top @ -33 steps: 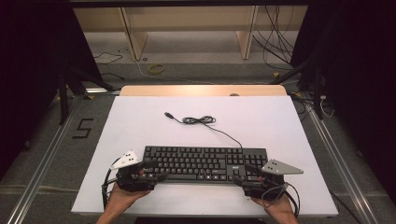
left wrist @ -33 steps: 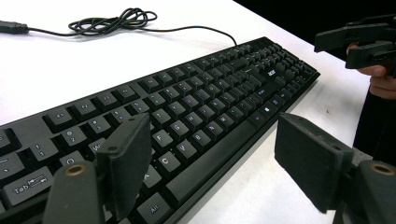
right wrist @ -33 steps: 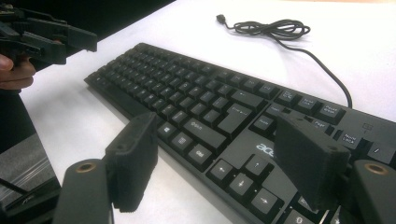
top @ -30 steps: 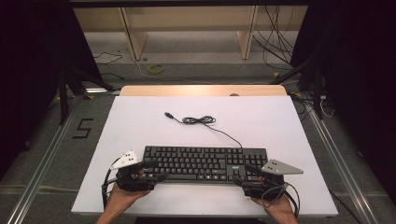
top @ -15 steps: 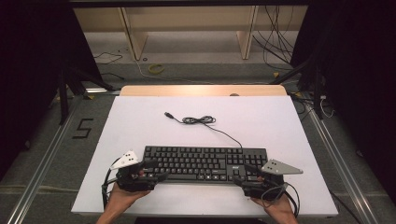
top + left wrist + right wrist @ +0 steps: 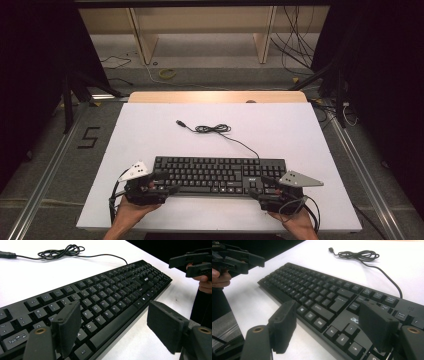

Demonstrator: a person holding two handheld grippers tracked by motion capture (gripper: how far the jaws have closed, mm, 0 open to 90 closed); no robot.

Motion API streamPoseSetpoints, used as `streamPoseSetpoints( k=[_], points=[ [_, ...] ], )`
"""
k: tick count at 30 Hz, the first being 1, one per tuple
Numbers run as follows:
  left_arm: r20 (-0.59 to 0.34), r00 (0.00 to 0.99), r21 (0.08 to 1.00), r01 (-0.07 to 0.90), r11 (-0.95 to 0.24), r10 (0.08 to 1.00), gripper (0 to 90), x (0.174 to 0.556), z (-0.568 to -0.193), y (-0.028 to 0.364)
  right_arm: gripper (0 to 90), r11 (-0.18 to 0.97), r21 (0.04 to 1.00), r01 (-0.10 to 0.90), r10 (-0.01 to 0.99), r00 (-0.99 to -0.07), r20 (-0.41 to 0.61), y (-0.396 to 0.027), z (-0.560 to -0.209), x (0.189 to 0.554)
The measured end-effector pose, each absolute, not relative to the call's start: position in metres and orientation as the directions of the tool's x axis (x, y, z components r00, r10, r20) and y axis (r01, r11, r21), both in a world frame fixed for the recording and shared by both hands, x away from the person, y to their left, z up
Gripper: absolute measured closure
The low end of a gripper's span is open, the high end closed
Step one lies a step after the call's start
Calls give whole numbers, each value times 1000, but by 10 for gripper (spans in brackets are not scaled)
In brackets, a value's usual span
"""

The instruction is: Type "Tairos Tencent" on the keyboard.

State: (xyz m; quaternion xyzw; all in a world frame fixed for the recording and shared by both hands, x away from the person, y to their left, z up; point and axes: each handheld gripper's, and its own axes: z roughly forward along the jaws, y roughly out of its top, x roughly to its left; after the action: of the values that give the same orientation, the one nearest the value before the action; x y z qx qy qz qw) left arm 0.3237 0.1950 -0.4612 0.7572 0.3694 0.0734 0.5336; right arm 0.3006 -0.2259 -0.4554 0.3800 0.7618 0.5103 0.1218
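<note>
Straddling the keyboard's (image 6: 218,174) near corners, I keep both hand-held grippers, left (image 6: 112,327) and right (image 6: 329,327), wide; bare tabletop (image 6: 150,125) lies beyond, with the coiled cable (image 6: 212,128).

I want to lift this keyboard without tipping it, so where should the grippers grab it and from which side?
Grip the keyboard by its thin front edge near both ends, coming in low from the person's side. It lies flat, long and slim, so one hold per end should keep it level. The left gripper and right gripper already straddle that edge, jaws open. The cable trails from the back, clear of both.
</note>
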Motion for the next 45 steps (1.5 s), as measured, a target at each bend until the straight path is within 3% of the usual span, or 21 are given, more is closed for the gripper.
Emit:
streamPoseSetpoints(
  k=[29,45],
  points=[
    [-292,636,832,537,-138,714,304,331,-465,207,337,251,858,448,652,-734,192,-171,-450,328],
    [-286,570,798,587,-138,771,472,334,-467,217,454,307,835,455,598,-775,203,-124,-444,352]
  ],
)
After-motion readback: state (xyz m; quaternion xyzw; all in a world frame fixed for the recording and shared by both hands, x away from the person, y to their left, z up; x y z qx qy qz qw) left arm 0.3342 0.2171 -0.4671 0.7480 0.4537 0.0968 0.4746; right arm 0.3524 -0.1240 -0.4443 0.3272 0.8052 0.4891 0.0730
